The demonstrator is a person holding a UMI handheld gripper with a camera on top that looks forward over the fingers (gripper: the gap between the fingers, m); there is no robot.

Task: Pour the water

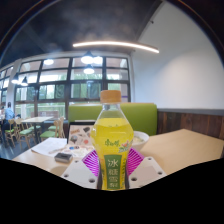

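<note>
My gripper (112,172) points level, straight ahead, with its two fingers reaching forward side by side. Only a little of each finger is visible: the left finger's pink pad (93,166) shows as a curved sliver, and the right finger's pad peeks out the same way on the other side. Both pads sit tight against what stands upright between them, with no gap on either side, so I am clamped on it. The fingertips themselves are hidden from me.
</note>
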